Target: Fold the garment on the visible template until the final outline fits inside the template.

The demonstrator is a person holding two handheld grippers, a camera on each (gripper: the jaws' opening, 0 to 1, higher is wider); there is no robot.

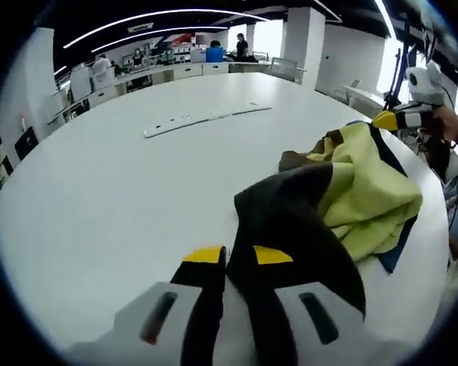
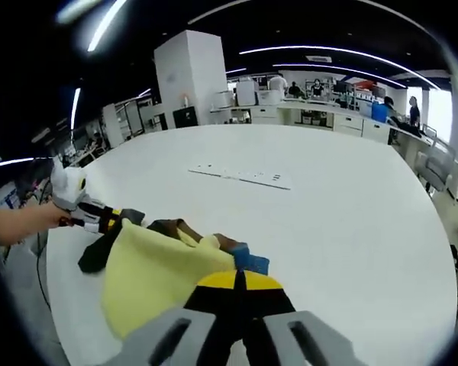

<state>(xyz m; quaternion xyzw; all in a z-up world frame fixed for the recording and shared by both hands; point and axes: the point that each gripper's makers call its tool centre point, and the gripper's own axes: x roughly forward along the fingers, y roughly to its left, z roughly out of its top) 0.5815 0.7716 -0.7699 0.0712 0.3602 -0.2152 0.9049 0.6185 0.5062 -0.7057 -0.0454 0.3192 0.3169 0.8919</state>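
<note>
Early lift-and-spread step: left claw (image 1: 239, 258) and right claw (image 2: 234, 280) each clamp the bunched yellow-and-black fabric garment (image 1: 343, 198) at the white round tabletop (image 1: 137, 198) edge; next, pull apart and lay flat.

Big round white tabletop (image 1: 99, 198), and a long white strip with small marks (image 1: 202, 118) lies flat on it, well out ahead of the tool. Further off there's a thick white pillar (image 2: 191, 72), rows of desks with monitors (image 2: 320, 114), and a few people (image 1: 242, 46) at them. Curved ceiling light strips (image 1: 149, 19) run overhead.
</note>
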